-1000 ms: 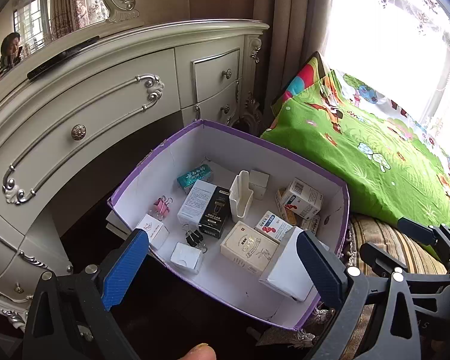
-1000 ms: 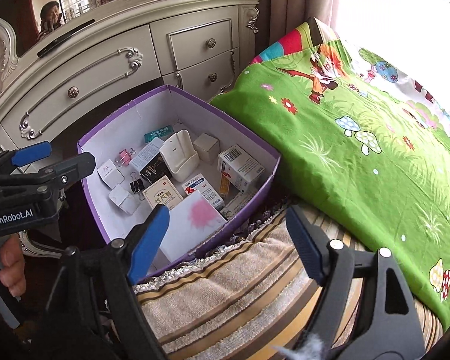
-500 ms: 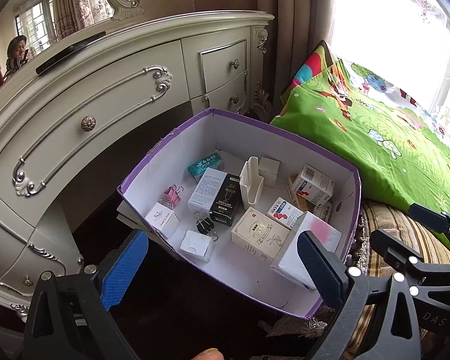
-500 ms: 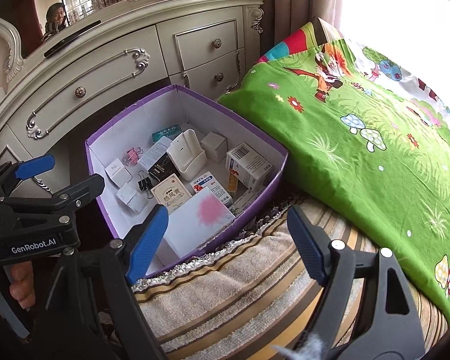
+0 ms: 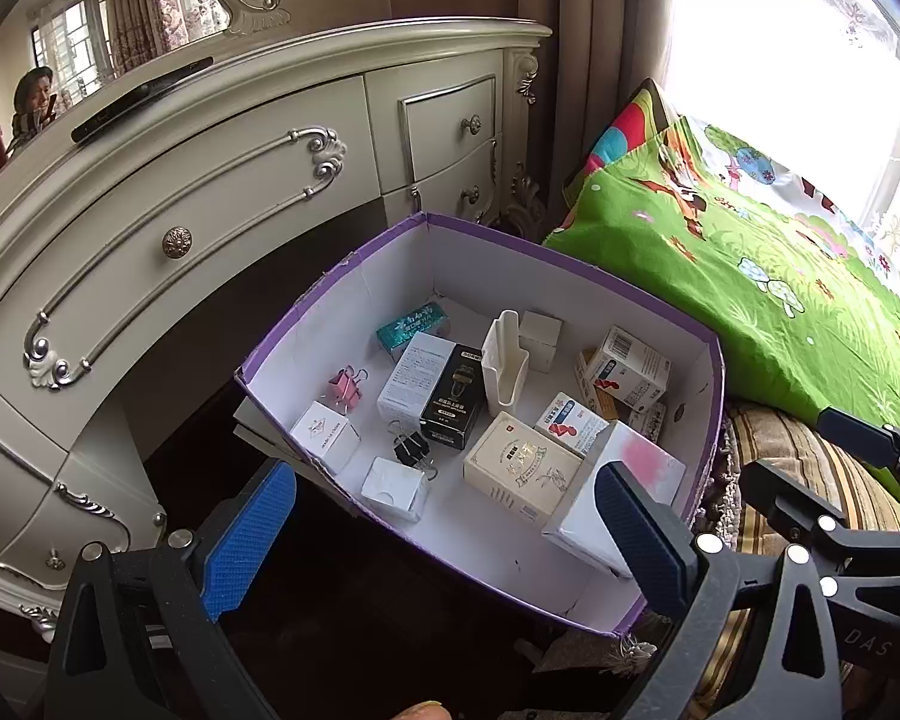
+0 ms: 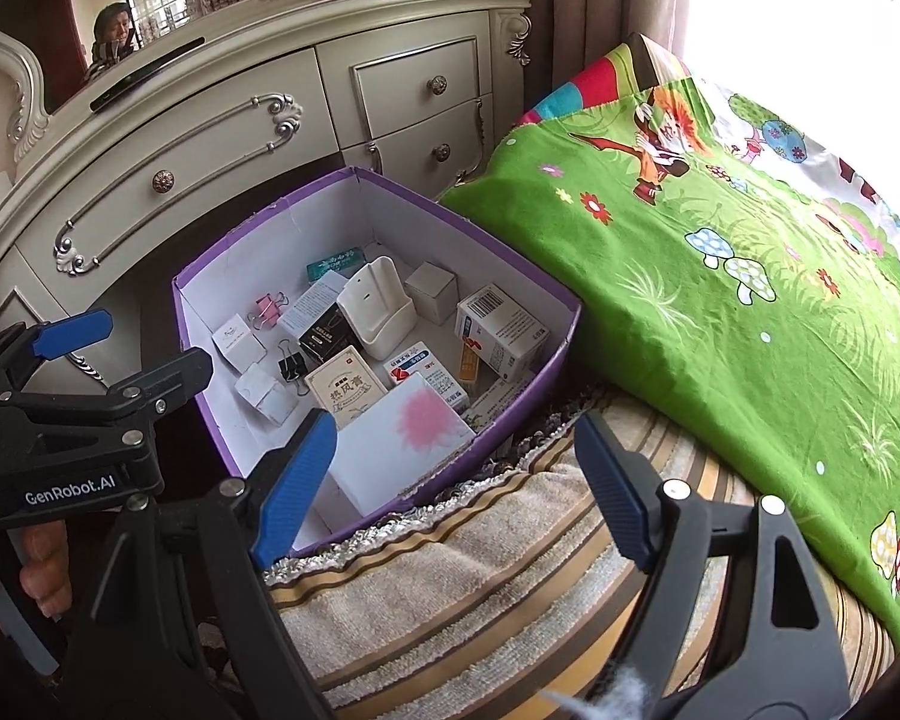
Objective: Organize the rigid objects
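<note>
Both claws, left gripper [image 5: 444,531] and right gripper [image 6: 456,483], hang spread and empty above the purple box [image 5: 714,372] where small cartons [image 5: 525,468] and clips [image 5: 413,450] lie loosely mixed; sorting stage unclear from this.

The right gripper [image 6: 456,474], jaws spread and empty, hangs over a striped towel [image 6: 450,588] beside a purple box [image 6: 510,414] of small cartons, left gripper [image 6: 126,348] alongside.
</note>
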Demonstrator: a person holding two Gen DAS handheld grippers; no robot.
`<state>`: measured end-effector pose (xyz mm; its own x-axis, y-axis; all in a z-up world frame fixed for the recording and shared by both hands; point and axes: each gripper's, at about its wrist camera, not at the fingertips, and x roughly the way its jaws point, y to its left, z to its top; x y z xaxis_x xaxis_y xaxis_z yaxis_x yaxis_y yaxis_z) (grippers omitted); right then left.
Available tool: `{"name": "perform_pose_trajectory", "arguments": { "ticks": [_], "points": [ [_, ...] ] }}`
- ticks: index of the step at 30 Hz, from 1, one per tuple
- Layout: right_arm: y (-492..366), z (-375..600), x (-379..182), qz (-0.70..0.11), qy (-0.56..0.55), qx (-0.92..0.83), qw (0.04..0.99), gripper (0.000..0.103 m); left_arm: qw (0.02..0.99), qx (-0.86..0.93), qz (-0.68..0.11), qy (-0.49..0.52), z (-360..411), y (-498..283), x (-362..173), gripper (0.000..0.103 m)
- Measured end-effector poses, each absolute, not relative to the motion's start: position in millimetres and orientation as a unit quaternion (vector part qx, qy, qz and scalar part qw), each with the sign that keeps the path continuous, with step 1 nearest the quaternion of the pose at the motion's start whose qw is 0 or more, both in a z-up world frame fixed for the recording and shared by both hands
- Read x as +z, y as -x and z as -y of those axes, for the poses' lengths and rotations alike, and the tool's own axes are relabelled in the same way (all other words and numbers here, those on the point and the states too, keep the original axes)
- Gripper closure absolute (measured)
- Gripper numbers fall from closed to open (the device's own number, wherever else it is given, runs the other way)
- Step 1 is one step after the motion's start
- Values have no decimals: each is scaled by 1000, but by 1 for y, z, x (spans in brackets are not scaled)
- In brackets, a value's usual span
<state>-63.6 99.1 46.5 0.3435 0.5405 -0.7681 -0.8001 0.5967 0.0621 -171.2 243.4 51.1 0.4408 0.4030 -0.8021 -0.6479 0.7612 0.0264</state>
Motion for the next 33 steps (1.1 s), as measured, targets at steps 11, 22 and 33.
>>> {"name": "perform_pose_trajectory", "arguments": {
  "ticks": [11, 22, 33],
  "points": [
    [63, -99, 44, -395, 166, 418, 801, 19, 836, 314, -426, 147, -244, 171, 51, 2],
    [63, -100, 43, -396, 166, 418, 801, 19, 835, 315, -427, 148, -244, 171, 49, 2],
    [63, -100, 42, -396, 166, 418, 801, 19, 834, 317, -427, 149, -246, 172, 49, 2]
  ]
}}
